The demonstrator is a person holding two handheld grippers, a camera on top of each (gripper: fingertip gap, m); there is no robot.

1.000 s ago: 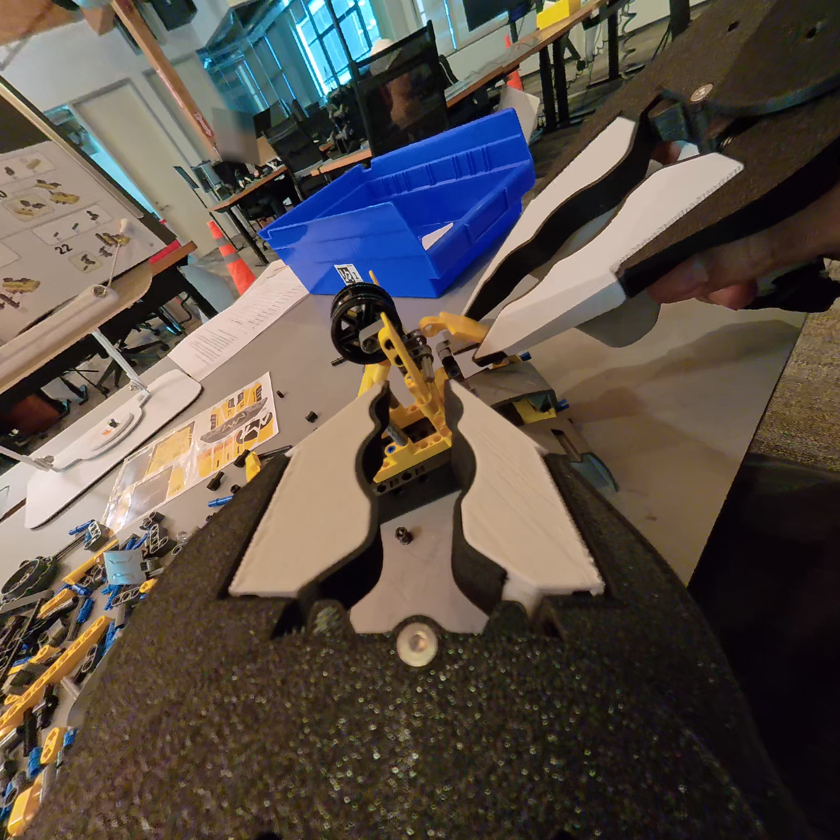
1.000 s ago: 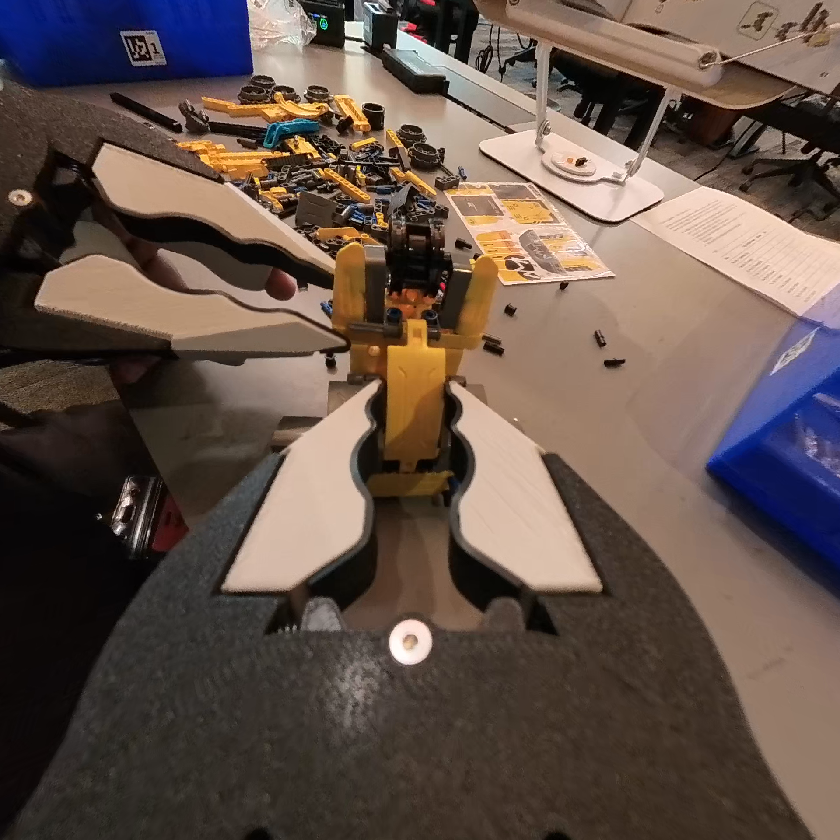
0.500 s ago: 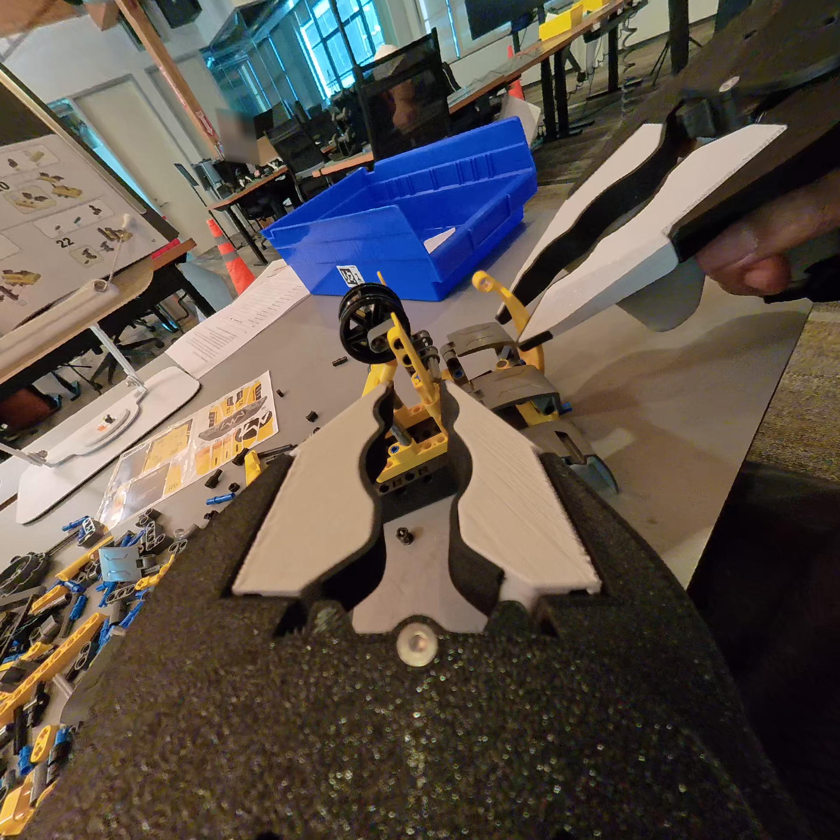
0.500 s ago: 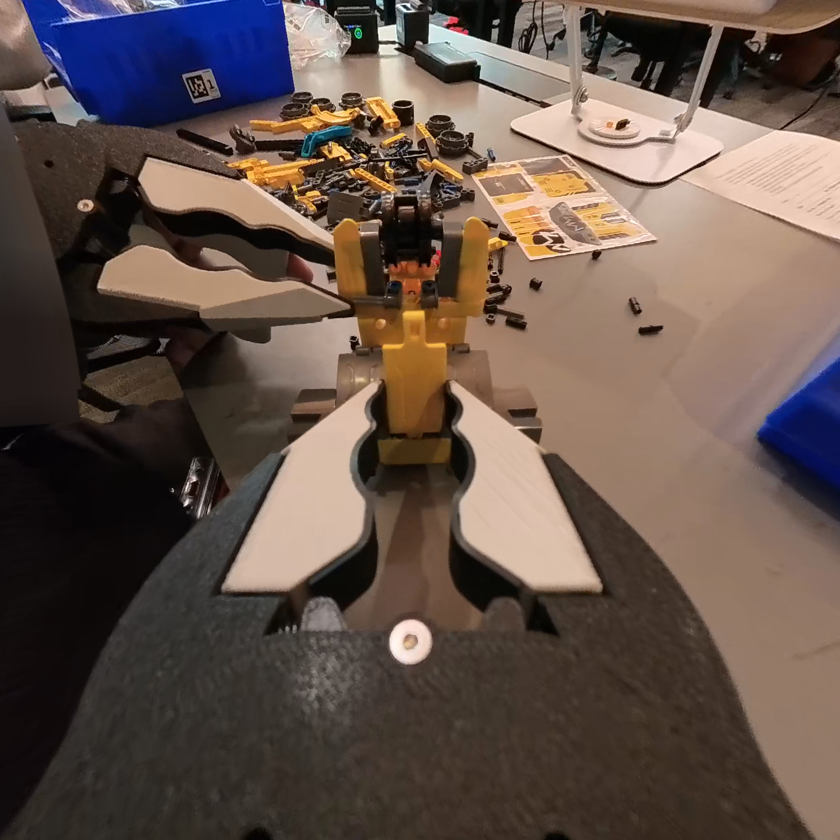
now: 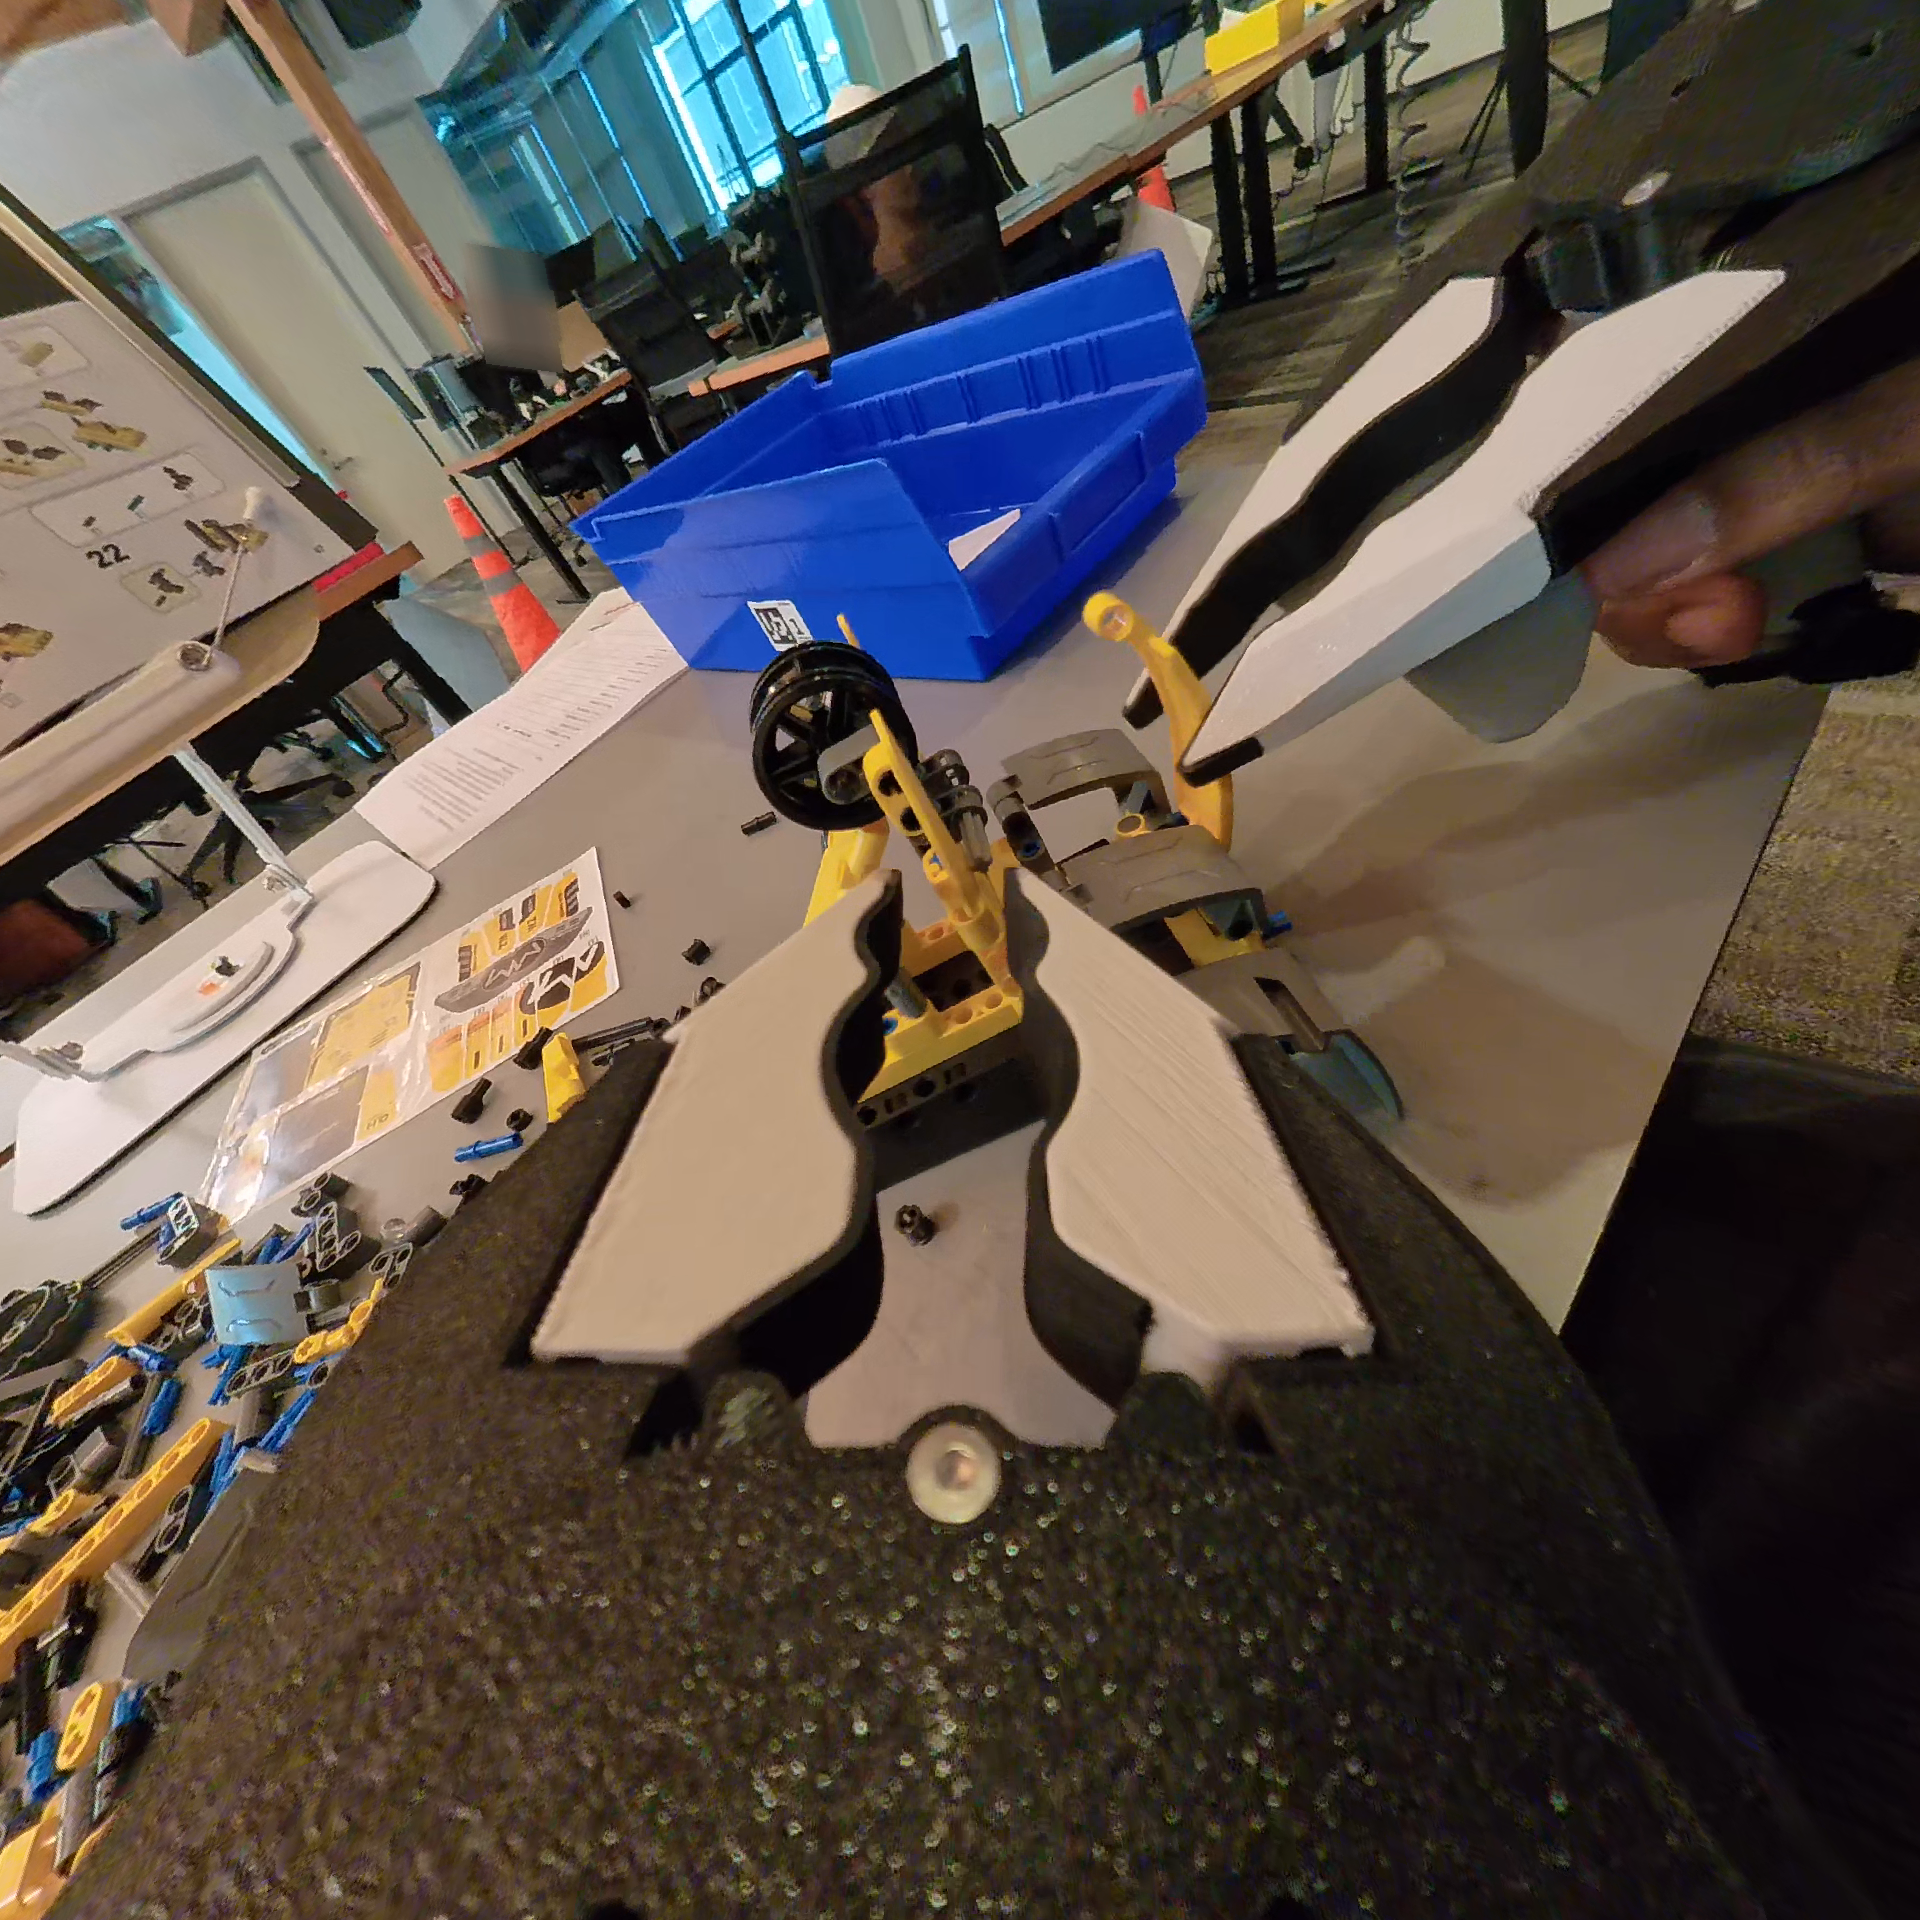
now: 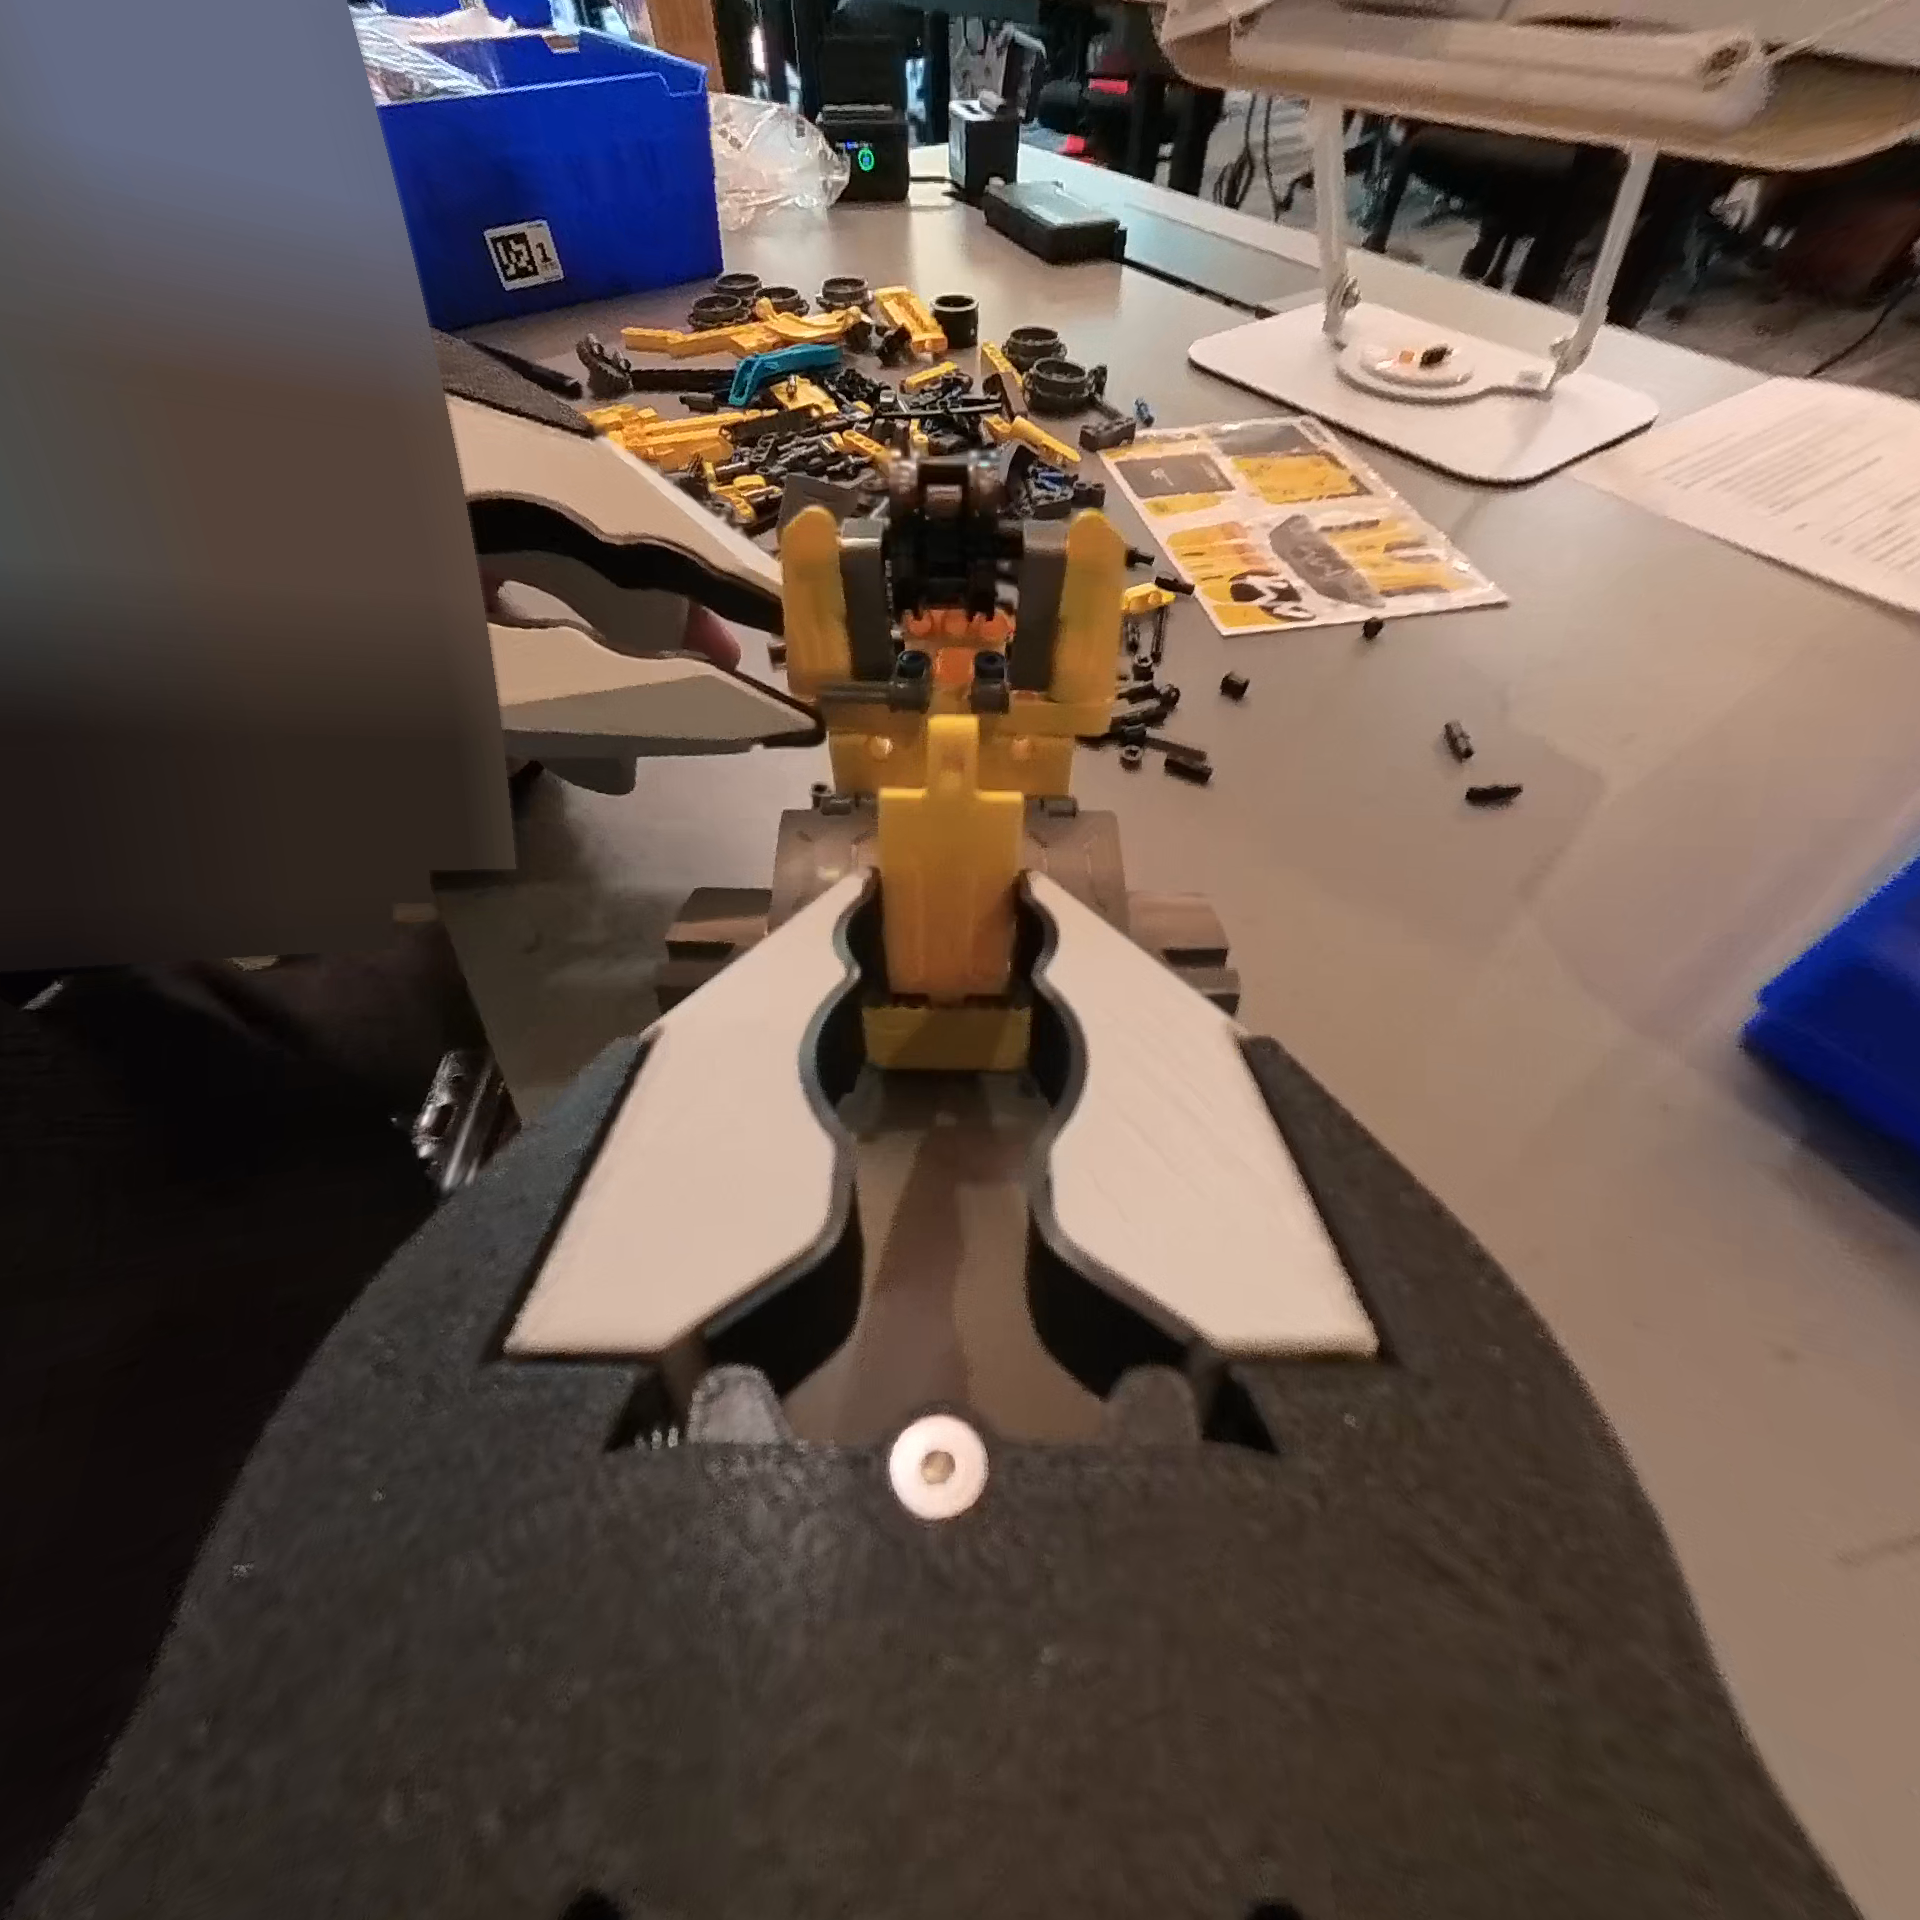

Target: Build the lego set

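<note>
A yellow and grey brick model (image 5: 1143,883) with a black wheel (image 5: 821,748) sits at the near edge of the grey table (image 5: 1507,935). My left gripper (image 5: 951,904) is shut on the model's yellow frame (image 5: 956,997). My right gripper (image 5: 1184,738) comes in from the upper right, shut on a yellow curved part (image 5: 1153,655) that rises from the model's far end. In the right wrist view my right gripper (image 6: 951,904) is shut on that yellow part (image 6: 945,862), and my left gripper (image 6: 795,665) holds the model (image 6: 945,644) from the left.
A blue bin (image 5: 914,499) stands behind the model, a second one (image 6: 561,187) at the far left. Loose yellow, black and blue parts (image 5: 156,1351) are heaped on the left. A printed sheet (image 5: 436,1018), a white stand base (image 5: 208,966) and papers (image 5: 540,717) lie nearby.
My right gripper has moved up and back to the right, and the yellow curved part has swung up from the model with it. My left gripper has kept its hold.
</note>
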